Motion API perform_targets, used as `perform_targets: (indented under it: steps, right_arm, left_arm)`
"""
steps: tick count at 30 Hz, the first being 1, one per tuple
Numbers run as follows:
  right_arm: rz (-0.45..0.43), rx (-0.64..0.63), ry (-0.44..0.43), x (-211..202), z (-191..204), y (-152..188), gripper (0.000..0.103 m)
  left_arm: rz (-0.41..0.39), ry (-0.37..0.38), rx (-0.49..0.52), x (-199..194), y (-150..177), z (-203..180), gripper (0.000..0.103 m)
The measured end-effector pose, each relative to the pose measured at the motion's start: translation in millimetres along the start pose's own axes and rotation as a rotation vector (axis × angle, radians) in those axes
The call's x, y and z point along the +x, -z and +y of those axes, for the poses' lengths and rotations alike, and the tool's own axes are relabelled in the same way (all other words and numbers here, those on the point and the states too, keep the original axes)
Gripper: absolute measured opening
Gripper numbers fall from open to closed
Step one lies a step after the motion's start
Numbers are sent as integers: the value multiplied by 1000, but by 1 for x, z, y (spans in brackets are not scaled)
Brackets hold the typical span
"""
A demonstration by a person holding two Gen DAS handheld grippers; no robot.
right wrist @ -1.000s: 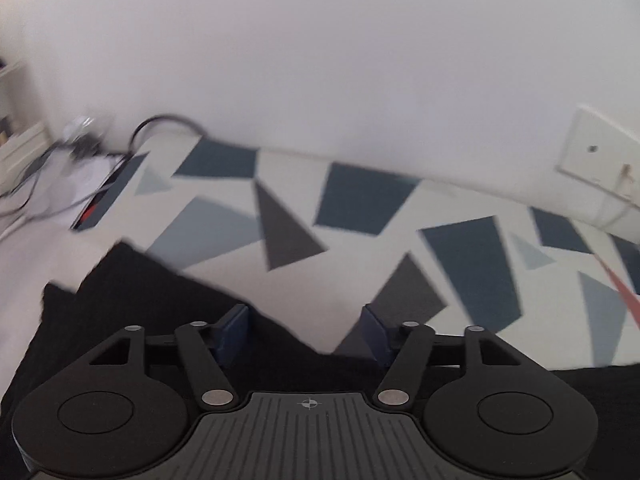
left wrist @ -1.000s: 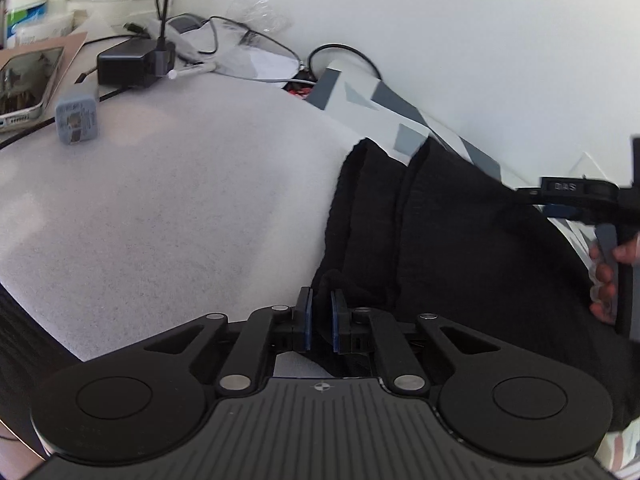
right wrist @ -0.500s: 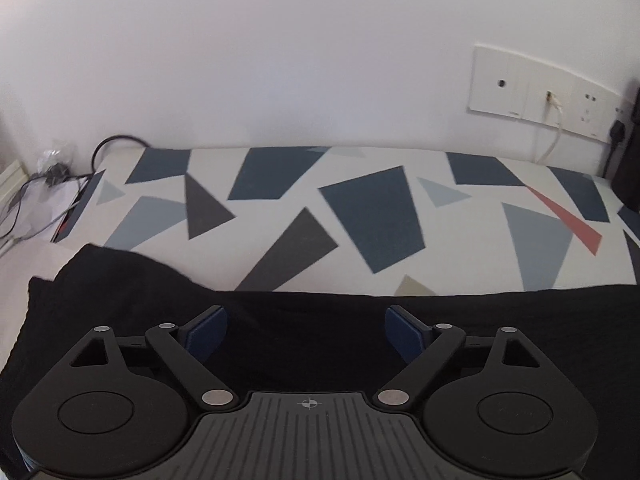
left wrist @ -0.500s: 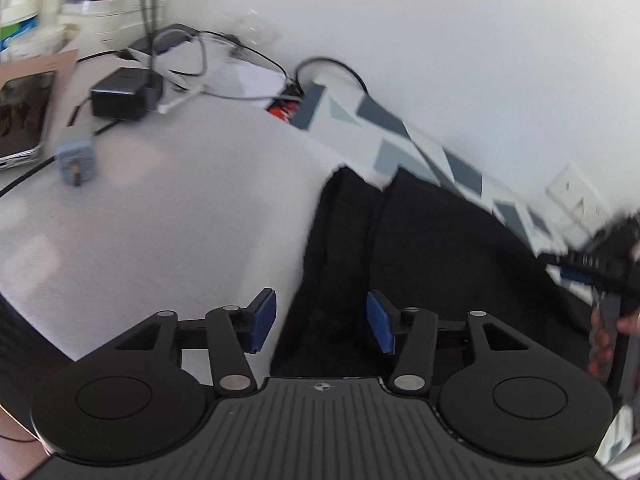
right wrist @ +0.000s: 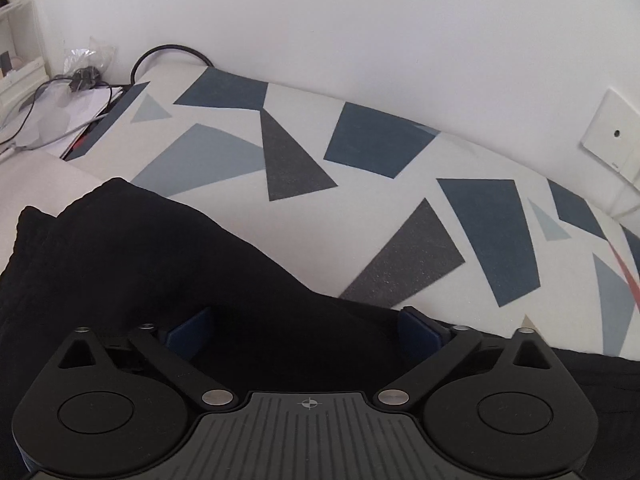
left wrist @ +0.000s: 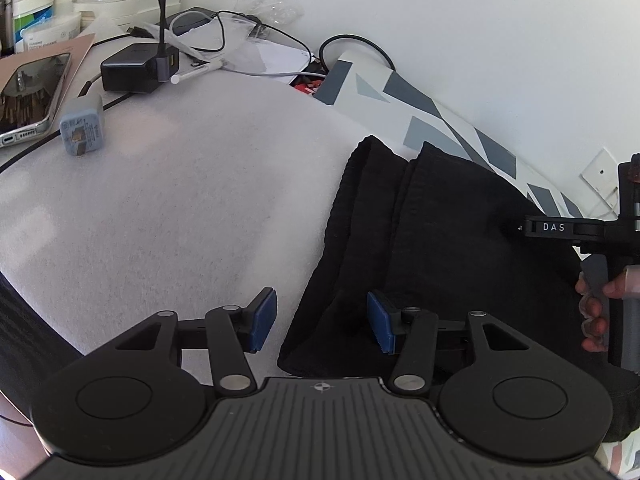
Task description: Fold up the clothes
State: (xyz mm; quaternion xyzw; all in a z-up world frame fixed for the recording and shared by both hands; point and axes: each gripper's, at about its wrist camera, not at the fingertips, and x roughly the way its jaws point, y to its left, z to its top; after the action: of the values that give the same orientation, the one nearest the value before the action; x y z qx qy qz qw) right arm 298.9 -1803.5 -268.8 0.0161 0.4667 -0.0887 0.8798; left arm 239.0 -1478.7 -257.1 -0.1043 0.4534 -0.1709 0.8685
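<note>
A black garment (left wrist: 440, 240) lies folded, partly on a white blanket (left wrist: 180, 200) and partly on a patterned cover (right wrist: 380, 140). My left gripper (left wrist: 322, 320) is open. It hovers over the garment's near left edge, which lies between the blue pads (left wrist: 264, 320) without touching them. My right gripper (right wrist: 306, 330) sits low over the garment (right wrist: 140, 272) and its jaws are opening wide. Black cloth lies between its pads (right wrist: 418, 328), which do not press on it. In the left wrist view a hand (left wrist: 596, 308) holds the right gripper's handle at the far right.
At the back left of the blanket lie a phone (left wrist: 28, 92), a black charger (left wrist: 132, 68), a grey-blue plug (left wrist: 82, 130) and loose cables (left wrist: 256, 40). A white wall runs behind, with a socket plate (right wrist: 612, 140) at the right.
The left gripper, shut on the garment's edge a second ago, has opened and let it go. The right gripper's jaws have spread wider and it has dropped closer to the cloth.
</note>
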Motion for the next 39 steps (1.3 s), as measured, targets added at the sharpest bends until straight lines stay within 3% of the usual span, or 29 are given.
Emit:
perform_targets:
  steps: [4, 11, 15, 20, 23, 26, 31, 35, 36, 37, 38, 39]
  right_arm:
    - [21, 87, -32, -2, -16, -4, 102]
    - [-94, 310, -69, -63, -98, 32, 102]
    - [-131, 409, -9, -109, -156, 76, 102]
    - [-157, 648, 117, -165, -231, 145, 102]
    - [-162, 788, 174, -183, -258, 185, 102]
    - [-165, 921, 233, -200, -283, 224, 102]
    - [-206, 947, 351, -233, -296, 251, 102]
    - [-262, 976, 416, -271, -312, 268, 102]
    - [-273, 982, 425, -279, -317, 273, 102]
    - [-277, 991, 412, -284, -322, 279, 102]
    - [-273, 1007, 377, -285, -327, 286, 102]
    - [-264, 1029, 331, -284, -331, 294, 102]
  left_arm:
    - [-25, -2, -52, -7, -3, 14, 52]
    - [-36, -21, -67, -23, -19, 32, 52]
    - [-5, 201, -112, -41, -26, 23, 52]
    - [151, 445, -196, -24, -8, -3, 52]
    - [212, 389, -261, 6, 4, -6, 51]
    - [212, 356, -339, 23, 6, -3, 51]
    - [172, 318, -280, 32, -7, -18, 52]
    - [142, 337, -292, 31, -8, -15, 51]
    - [140, 360, -313, 30, -8, -14, 43]
    - [141, 384, -337, 29, -7, -12, 19]
    - [141, 400, -351, 26, -8, -13, 9]
    - [140, 413, -361, 22, -10, -13, 8]
